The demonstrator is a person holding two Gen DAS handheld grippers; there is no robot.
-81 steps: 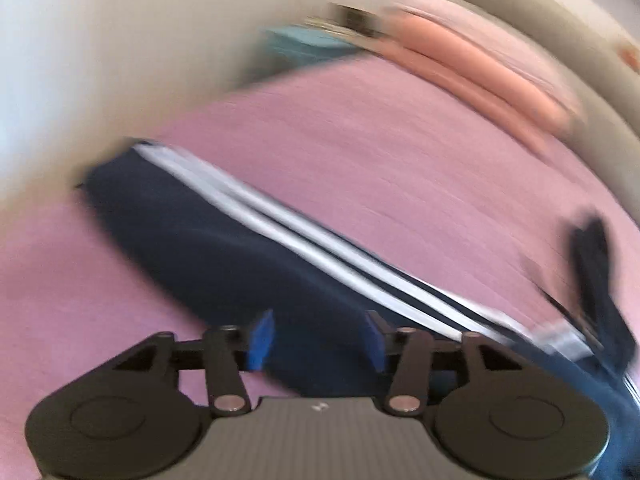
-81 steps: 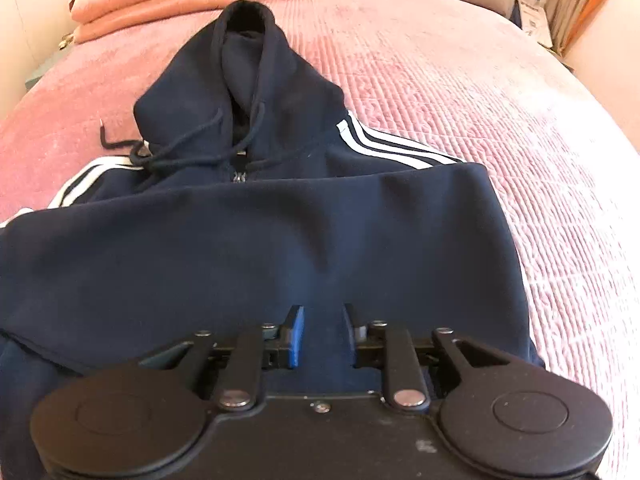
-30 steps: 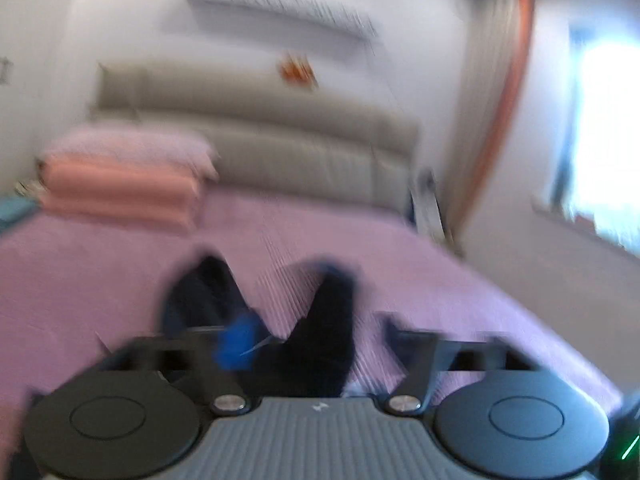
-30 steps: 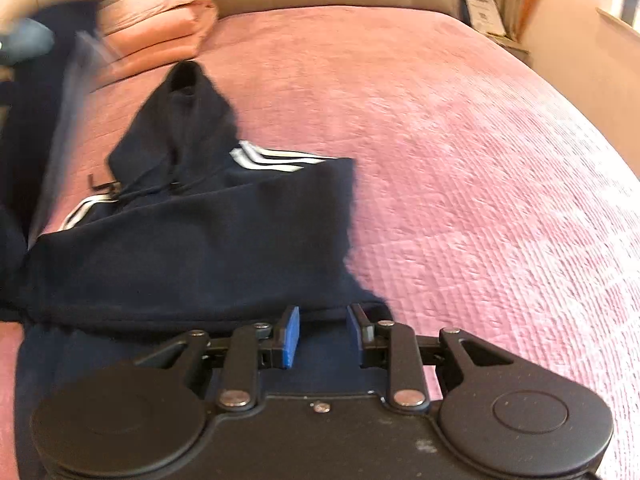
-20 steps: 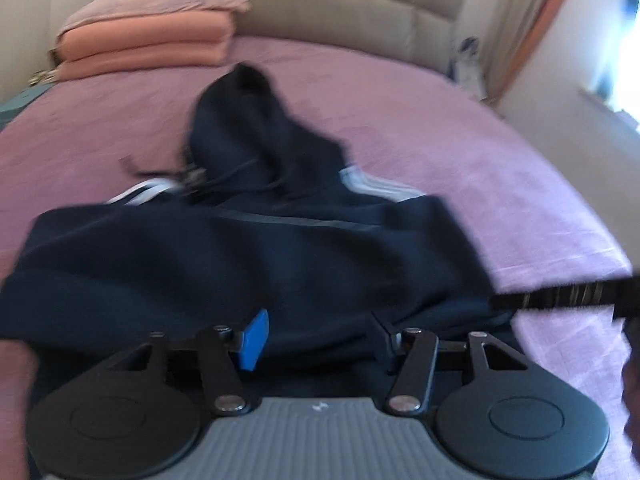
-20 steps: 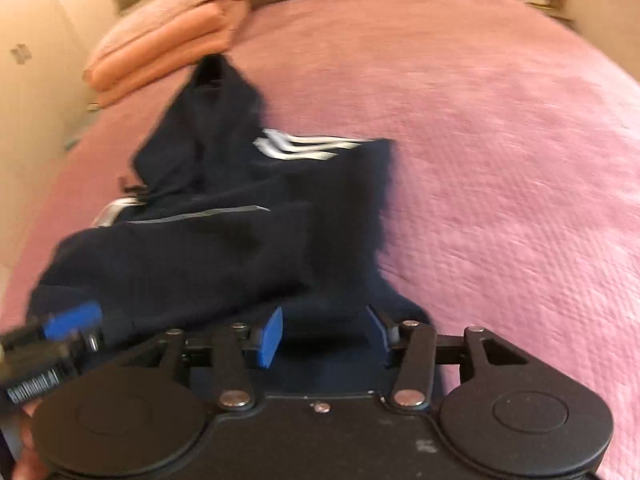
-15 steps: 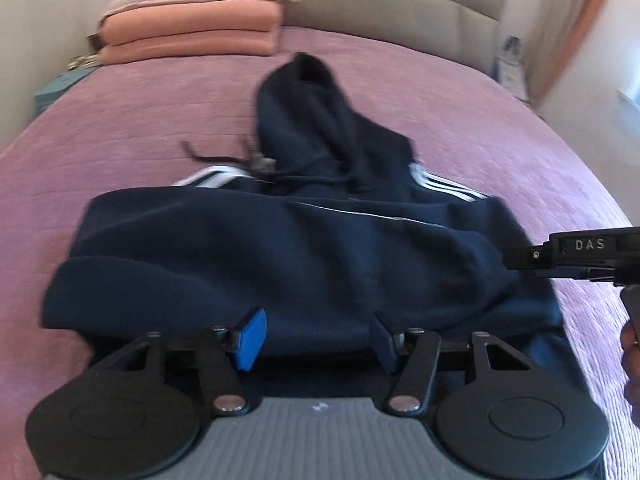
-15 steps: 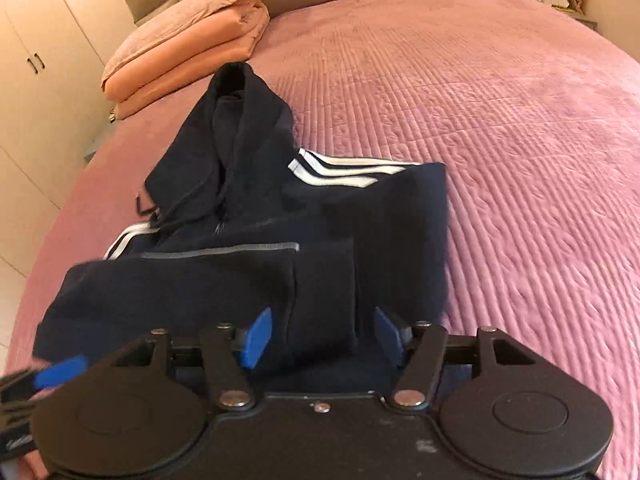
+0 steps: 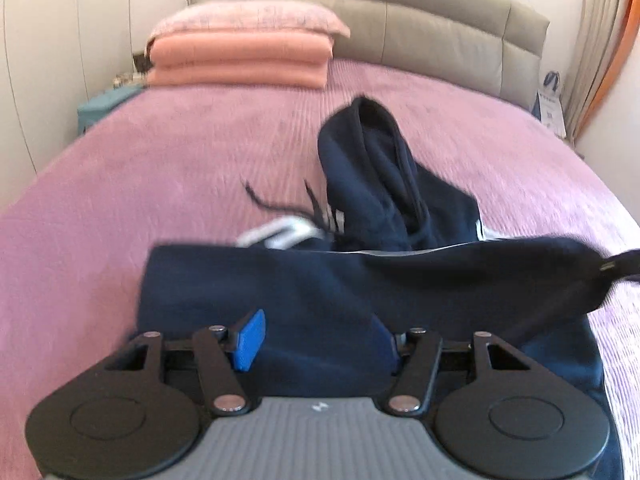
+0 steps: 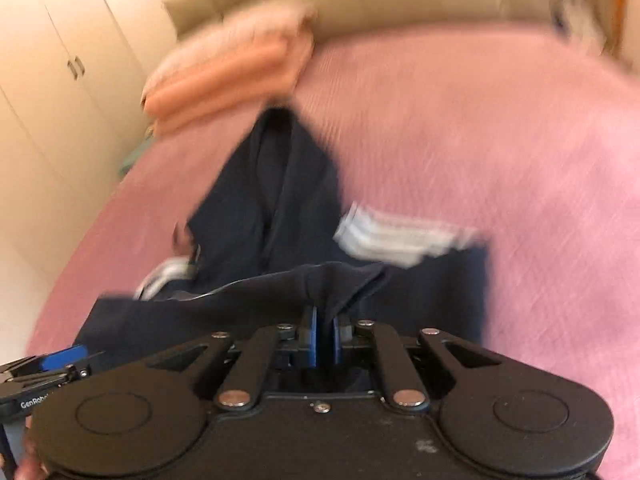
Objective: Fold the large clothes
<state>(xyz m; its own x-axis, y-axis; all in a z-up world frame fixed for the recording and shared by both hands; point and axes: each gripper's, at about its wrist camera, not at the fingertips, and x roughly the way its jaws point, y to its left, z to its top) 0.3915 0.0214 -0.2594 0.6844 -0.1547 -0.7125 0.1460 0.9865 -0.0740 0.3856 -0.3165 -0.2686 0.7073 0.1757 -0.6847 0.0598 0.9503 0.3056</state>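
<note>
A navy hoodie (image 9: 304, 292) with white sleeve stripes lies on the pink bed (image 9: 168, 152), hood (image 9: 372, 160) pointing to the headboard. Its lower part is folded up over the chest. My left gripper (image 9: 320, 340) is open, its blue pads on either side of the near folded edge. My right gripper (image 10: 323, 330) is shut on a pinch of the hoodie's (image 10: 280, 200) fabric at the right part of the fold; it also shows at the right edge of the left wrist view (image 9: 620, 264), lifting the cloth.
Folded orange blankets and a pink pillow (image 9: 244, 52) are stacked at the head of the bed by the grey headboard (image 9: 440, 32). White wardrobes (image 10: 60, 80) stand on the left. A teal bedside stand (image 9: 104, 104) sits left of the bed.
My right gripper has closed from open onto the hoodie's folded edge and pulled it up. The left gripper stayed open and shifted left along the near edge.
</note>
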